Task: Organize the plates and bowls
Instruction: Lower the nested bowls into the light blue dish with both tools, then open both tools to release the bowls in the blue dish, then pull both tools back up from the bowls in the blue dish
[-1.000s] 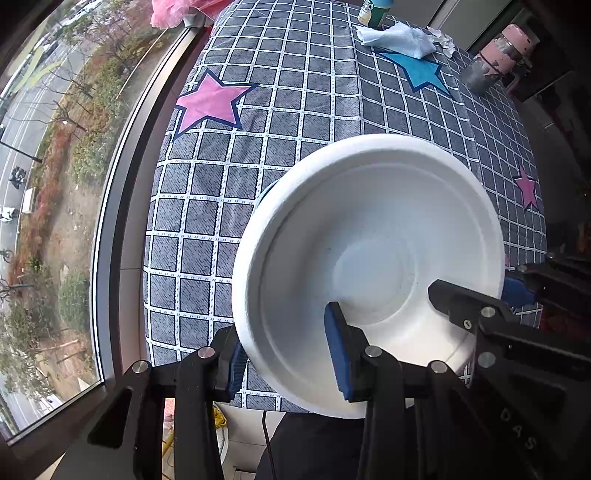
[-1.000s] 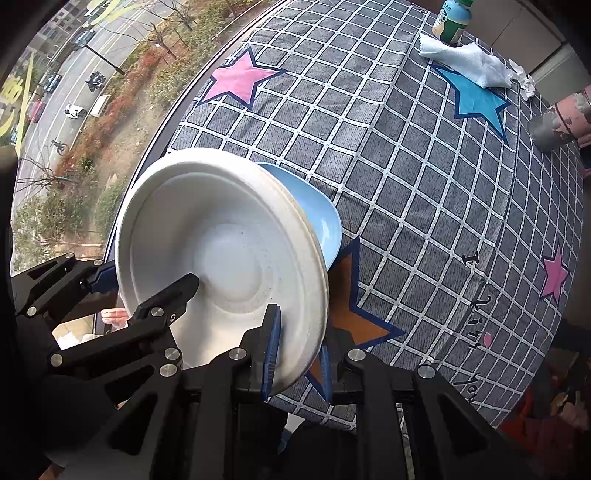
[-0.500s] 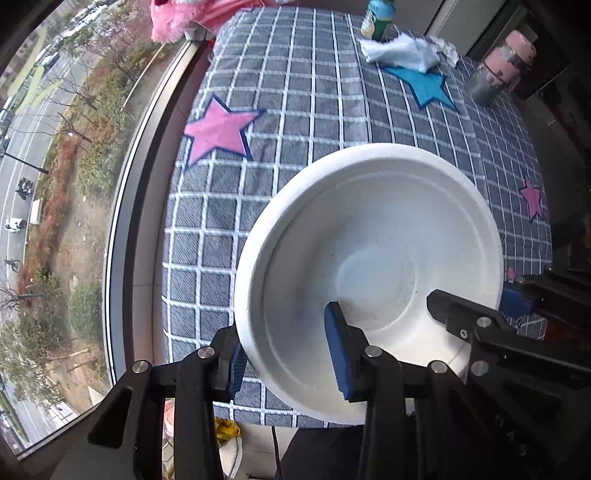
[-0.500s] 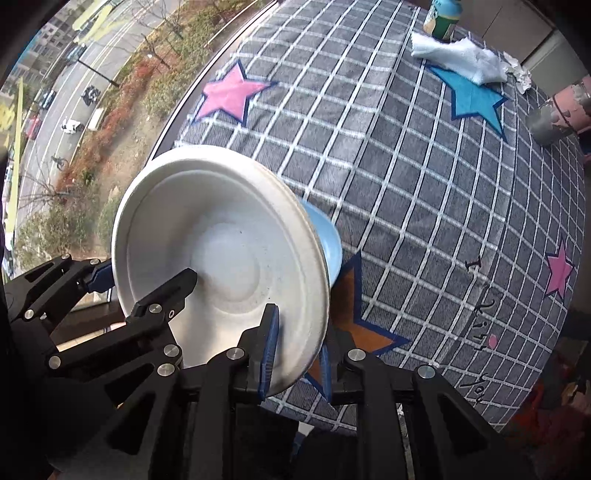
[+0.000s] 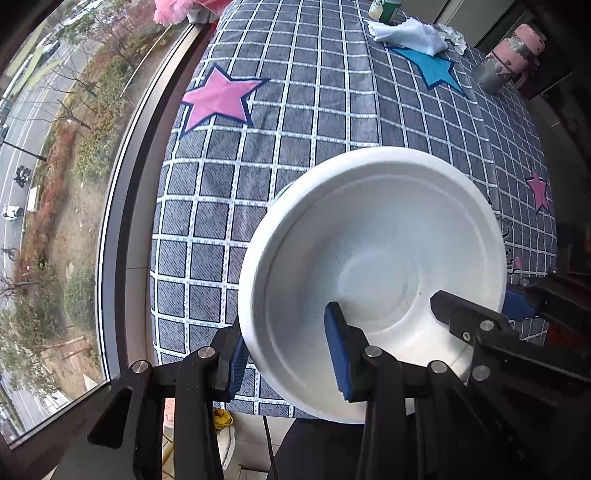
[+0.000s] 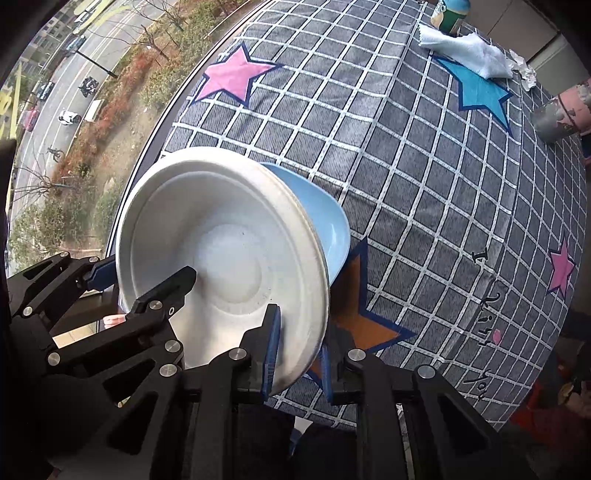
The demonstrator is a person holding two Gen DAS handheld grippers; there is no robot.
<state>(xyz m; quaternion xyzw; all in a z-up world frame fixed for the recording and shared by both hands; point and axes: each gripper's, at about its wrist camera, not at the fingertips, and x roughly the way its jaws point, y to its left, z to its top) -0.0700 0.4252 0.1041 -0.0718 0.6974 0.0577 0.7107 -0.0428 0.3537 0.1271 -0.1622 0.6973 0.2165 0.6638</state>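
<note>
A white foam bowl point(image 5: 373, 266) is held tilted above the near edge of the table, with both grippers on its rim. My left gripper point(image 5: 284, 354) is shut on the bowl's left rim. My right gripper point(image 6: 295, 354) is shut on the bowl's right rim point(image 6: 310, 295). A light blue plate point(image 6: 328, 225) lies on the tablecloth right behind the white bowl; only its right part shows in the right wrist view. The other gripper shows in each view, at right point(image 5: 517, 306) and at left point(image 6: 99, 277).
The table has a grey checked cloth point(image 5: 332, 110) with pink, blue and orange stars. At the far end are a white rag point(image 6: 469, 51), a green-labelled bottle point(image 6: 450, 14) and a pink-and-grey container point(image 6: 565, 114). A window point(image 5: 55, 184) runs along the left edge.
The white bowl, held by both grippers, has lifted and drawn back slightly toward the near edge; the table looks farther away. The blue plate has stayed on the cloth.
</note>
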